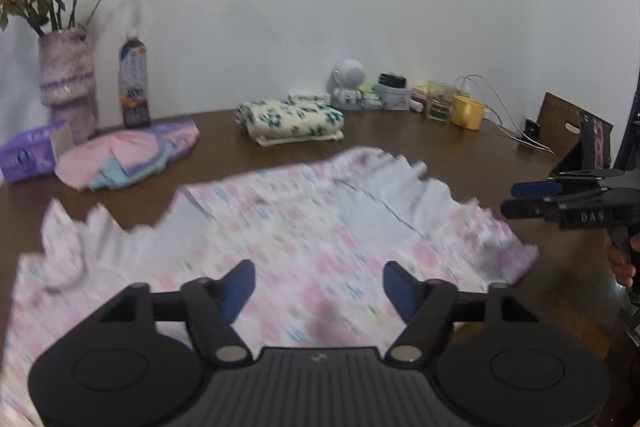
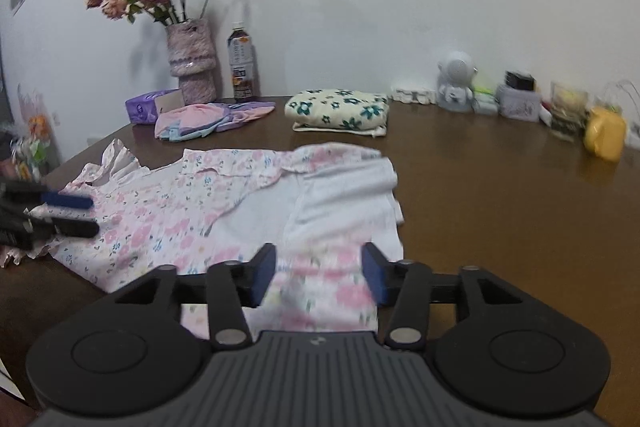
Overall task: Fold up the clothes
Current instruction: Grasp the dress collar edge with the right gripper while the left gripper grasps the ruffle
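- At the far left of the brown wooden table [image 2: 500, 195], a fuzzy purple-and-white vase [image 2: 191, 61] of dried roses, a purple tissue pack [image 2: 146, 109] and a dark plastic bottle [image 2: 241, 63] are seen against the wall.
- Just in front of these, a pink and pale-blue cloth [image 2: 200, 121] lies loosely bunched, and further right a cream garment with green flowers [image 2: 338, 109] is seen folded into a thick, neat block.
- The task's thing, a thin pink floral garment [image 2: 168, 211] with ruffled sleeves, is spread over the near part of the table; part of it is turned over so that the plain white inner side faces up.
- The left gripper [image 2: 90, 215] is held over the garment's left ruffled sleeve, its blue-padded fingers parted and nothing between them.
- The right gripper [image 2: 320, 273] is held over the near hem, its fingers spread wide; floral cloth shows in the gap, but no pinch on it is seen, so it is judged released.
- The cloth appears light and limp, so a pinch may take only one layer, and the fold may be dragged askew or bunched.
- If the two grippers are raised unevenly, a slanted fold line and a crumpled ruffle are likely.
- At the right, a white astronaut figure [image 2: 456, 83], small jars and a yellow cup [image 2: 604, 139] stand near the wall; they are well apart from the garment, so a knock is judged unlikely.
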